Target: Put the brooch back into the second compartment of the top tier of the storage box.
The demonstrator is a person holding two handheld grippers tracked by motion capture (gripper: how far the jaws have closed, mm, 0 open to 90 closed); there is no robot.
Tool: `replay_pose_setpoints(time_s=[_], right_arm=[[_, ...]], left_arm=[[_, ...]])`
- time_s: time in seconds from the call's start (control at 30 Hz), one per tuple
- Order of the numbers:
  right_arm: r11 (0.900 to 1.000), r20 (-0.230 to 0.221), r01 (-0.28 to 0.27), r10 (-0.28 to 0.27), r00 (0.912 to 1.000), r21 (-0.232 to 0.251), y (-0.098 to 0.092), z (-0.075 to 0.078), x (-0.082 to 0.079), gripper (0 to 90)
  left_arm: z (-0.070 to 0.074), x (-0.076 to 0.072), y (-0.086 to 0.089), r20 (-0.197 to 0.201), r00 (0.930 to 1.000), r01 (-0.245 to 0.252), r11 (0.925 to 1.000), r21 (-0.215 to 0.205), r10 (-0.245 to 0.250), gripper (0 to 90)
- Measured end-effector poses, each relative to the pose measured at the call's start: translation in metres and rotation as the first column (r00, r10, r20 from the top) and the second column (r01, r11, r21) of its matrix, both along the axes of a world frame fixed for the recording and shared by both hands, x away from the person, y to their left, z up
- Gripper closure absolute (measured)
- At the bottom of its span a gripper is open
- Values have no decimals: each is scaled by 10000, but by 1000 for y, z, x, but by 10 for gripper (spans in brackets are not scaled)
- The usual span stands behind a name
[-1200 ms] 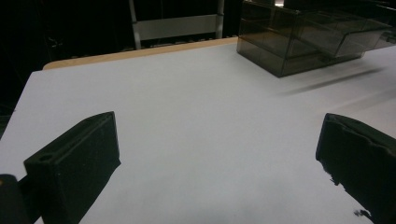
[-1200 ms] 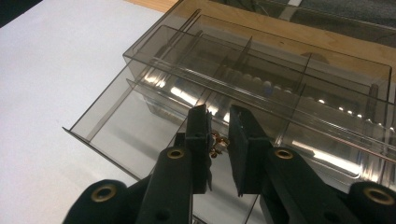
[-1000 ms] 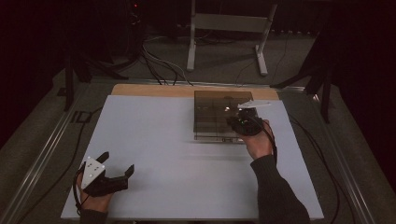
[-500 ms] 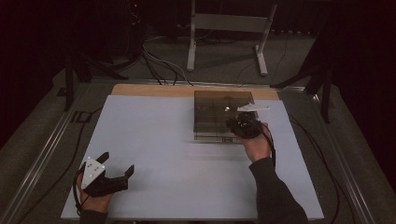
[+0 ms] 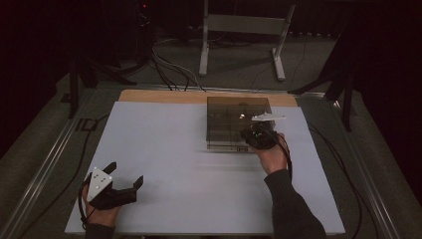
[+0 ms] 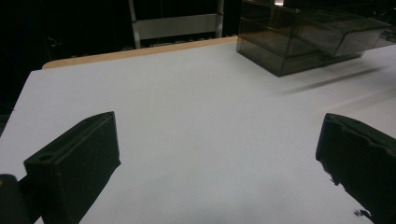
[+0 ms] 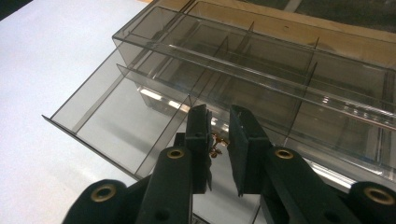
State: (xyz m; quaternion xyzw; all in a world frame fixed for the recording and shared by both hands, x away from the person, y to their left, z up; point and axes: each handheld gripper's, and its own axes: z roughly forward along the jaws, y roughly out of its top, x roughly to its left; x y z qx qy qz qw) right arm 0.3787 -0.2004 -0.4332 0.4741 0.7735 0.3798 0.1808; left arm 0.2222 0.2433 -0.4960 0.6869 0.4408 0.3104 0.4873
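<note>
A smoky clear drawer box [image 5: 234, 112] [image 6: 280, 42] [image 7: 280, 56] stands at the back right of the white table [image 5: 164, 149]. One drawer [image 7: 116, 121] [image 6: 355, 39] is pulled out toward me, and its compartments look bare. My right gripper [image 5: 256, 135] [image 7: 218, 135] hovers over the box's front edge, its jaws close together on a small brass piece [image 7: 216, 142]. My left gripper [image 5: 124, 173] [image 6: 219, 144] rests open at the near left of the table with nothing between its jaws.
A strip of the wooden tabletop [image 5: 164, 96] shows behind the white sheet. On the dark floor beyond the table are a metal stand [image 5: 244, 25] and cables [image 5: 164, 64]. A cable [image 5: 328, 164] trails along the table's right side.
My right hand has drifted slightly toward me over the box's front. The left gripper has stayed put.
</note>
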Motion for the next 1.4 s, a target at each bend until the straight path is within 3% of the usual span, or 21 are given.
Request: replay_pose_setpoints(time_s=[1.4], right_arm=[[9994,-386,216,-227,9990,-281,1,-17,5,790]], left_arm=[[-1,1,-1,-61,10000,41,10000,47,-40,3]])
